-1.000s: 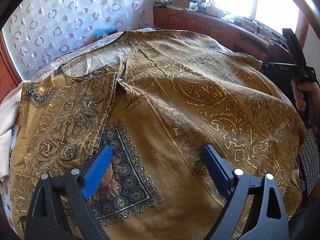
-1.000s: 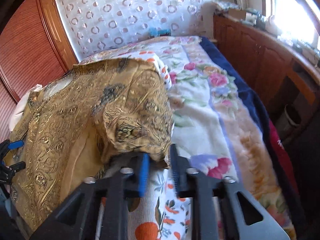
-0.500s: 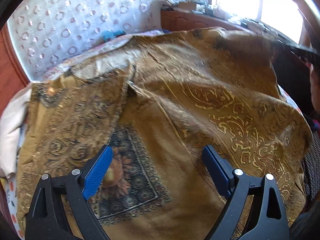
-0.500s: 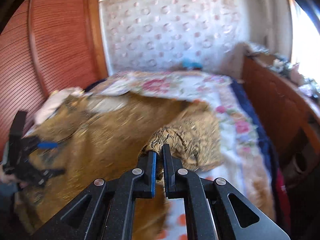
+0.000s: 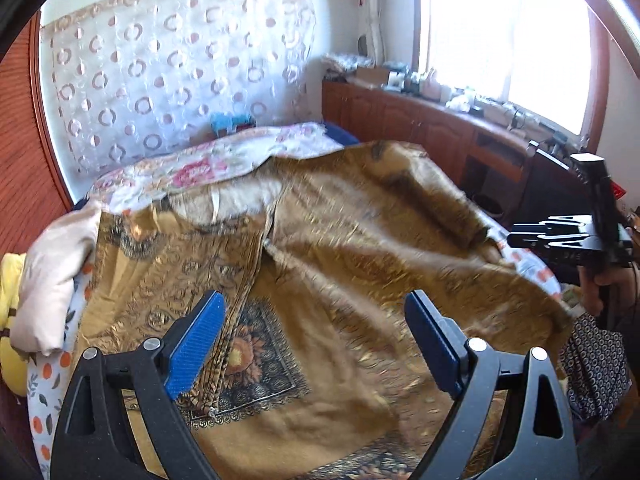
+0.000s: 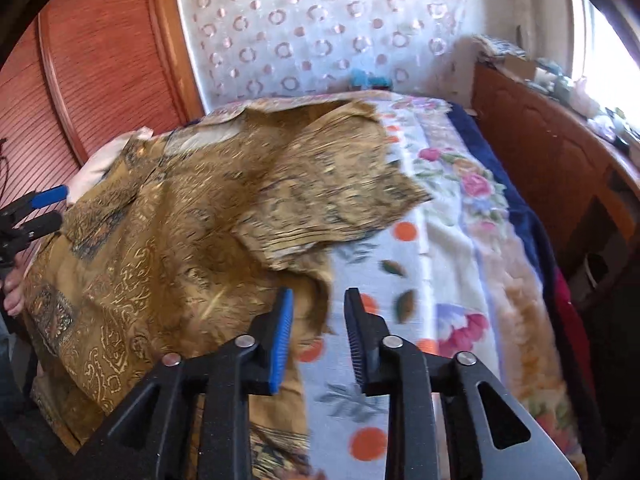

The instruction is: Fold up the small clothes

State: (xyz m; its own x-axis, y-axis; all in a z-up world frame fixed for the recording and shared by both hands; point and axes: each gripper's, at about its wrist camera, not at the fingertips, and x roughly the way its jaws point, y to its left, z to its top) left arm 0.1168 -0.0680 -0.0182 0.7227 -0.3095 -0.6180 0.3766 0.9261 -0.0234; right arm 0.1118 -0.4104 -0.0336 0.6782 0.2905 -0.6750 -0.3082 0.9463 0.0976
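Two grippers stand over one garment, a gold-brown patterned shirt (image 5: pixel 320 264) spread on the bed (image 6: pixel 452 216); the relation that matters is that the cloth lies to the left of and just ahead of the right gripper (image 6: pixel 318 316), whose jaws have just been opening and now stand a little apart with nothing pressed between them; a loose brown edge shows in the gap between them, though it seems to lie on the quilt below and not in the pads; the left gripper (image 5: pixel 316 340) hovers right above the shirt's middle, jaws wide apart and empty, so it is the nearer of the two to the body of the cloth.

One sleeve (image 6: pixel 332 188) lies turned in over the right side of the shirt, its cuff end pointing towards the flowered quilt; the shirt's long axis runs away from both cameras, collar (image 5: pixel 224 204) at the far end near the curtained wall, hem nearest the jaws; the fabric looks thin, shiny and limp, with a dark bordered square (image 5: pixel 256 364) printed low on the front; it is rumpled and blurred in places, so the fold looks early, probably with the other side yet to bring in.
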